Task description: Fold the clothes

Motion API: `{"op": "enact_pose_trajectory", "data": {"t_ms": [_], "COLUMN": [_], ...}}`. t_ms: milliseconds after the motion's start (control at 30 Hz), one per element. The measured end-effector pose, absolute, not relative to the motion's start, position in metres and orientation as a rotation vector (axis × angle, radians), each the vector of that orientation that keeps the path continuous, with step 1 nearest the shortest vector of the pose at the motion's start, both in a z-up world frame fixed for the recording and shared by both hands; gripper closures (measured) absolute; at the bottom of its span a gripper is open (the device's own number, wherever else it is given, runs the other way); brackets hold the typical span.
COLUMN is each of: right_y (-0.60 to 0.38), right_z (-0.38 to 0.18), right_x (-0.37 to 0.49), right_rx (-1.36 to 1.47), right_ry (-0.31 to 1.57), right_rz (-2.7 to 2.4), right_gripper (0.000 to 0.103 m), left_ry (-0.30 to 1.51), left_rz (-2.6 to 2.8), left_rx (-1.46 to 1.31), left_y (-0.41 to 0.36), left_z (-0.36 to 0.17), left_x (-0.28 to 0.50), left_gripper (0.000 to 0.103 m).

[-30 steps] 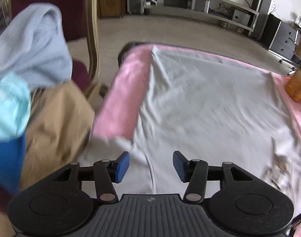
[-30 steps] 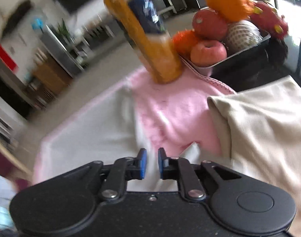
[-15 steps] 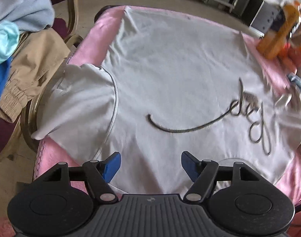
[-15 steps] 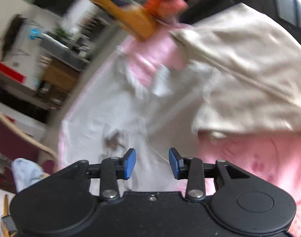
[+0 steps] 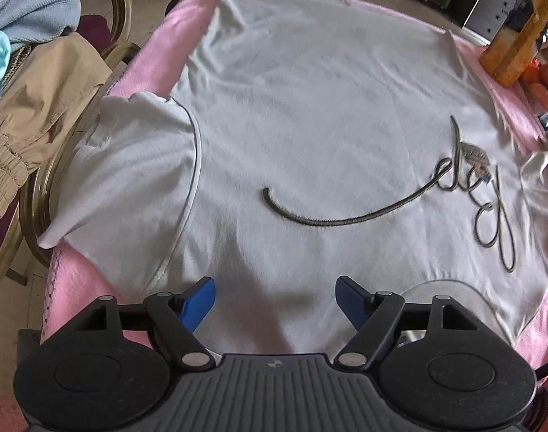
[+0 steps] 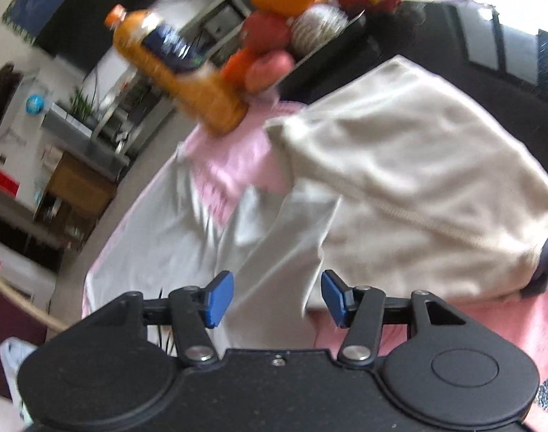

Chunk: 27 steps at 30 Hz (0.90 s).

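Note:
A white T-shirt (image 5: 309, 115) with dark cursive lettering lies flat, face up, on a pink cloth (image 5: 158, 61) over the table. Its left sleeve (image 5: 130, 165) reaches the table's left edge. My left gripper (image 5: 275, 300) hovers open above the shirt's near part, just left of the collar (image 5: 450, 284), with nothing between its blue pads. In the right wrist view the same shirt (image 6: 187, 230) shows blurred, and my right gripper (image 6: 277, 297) stands open over its right sleeve area. A beige folded garment (image 6: 410, 180) lies just right of that.
An orange juice bottle (image 6: 180, 72) and a tray of fruit (image 6: 291, 25) stand at the far right corner. A chair (image 5: 119, 10) on the left holds a tan garment (image 5: 47, 97), a light blue one (image 5: 29, 3) and others.
Both grippers have pulled back toward the near side of the shirt, bringing the lettering and collar into view. The right gripper went from nearly shut to wide open; the left opened wider.

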State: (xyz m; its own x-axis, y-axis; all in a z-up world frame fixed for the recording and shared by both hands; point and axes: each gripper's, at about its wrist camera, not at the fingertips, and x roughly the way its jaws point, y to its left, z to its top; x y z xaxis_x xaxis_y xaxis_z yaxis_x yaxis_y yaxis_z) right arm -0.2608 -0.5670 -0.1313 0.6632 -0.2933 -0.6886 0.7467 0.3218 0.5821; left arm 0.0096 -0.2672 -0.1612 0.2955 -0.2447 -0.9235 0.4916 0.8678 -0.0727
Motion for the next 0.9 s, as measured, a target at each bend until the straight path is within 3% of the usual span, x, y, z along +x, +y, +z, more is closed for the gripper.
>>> {"op": "enact_pose_trajectory", "data": {"t_ms": [133,233,500,667,900], "right_y": [-0.585,-0.598,-0.626,-0.630,-0.593], "right_z": [-0.132,-0.139,-0.157,-0.162,-0.125], "right_x": [-0.261,-0.256,-0.244,-0.242,-0.226], "right_rx": [1.028,1.030,1.056,1.069,0.778], "right_ry": [0.506,0.535,0.585,0.573,0.509], "right_rz": [-0.770,-0.793,-0.840,-0.830,-0.742], "right_gripper": [0.053,0.066,0.074,0.099,0.100], "left_ry": [1.172,1.168,1.134,1.025,1.004], "left_rz": [-0.499,-0.506,-0.523,-0.553,-0.557], "left_rx": [0.291,0.311,0.304,0.315,0.305], "left_y": [-0.273,-0.275,-0.274,-0.273,-0.271], "left_z": [-0.166,-0.168,-0.162,-0.146,-0.139], "left_x": [0.007,0.006,0.005,-0.004,-0.003], "left_gripper": [0.022,0.018,0.021,0.020,0.020]}}
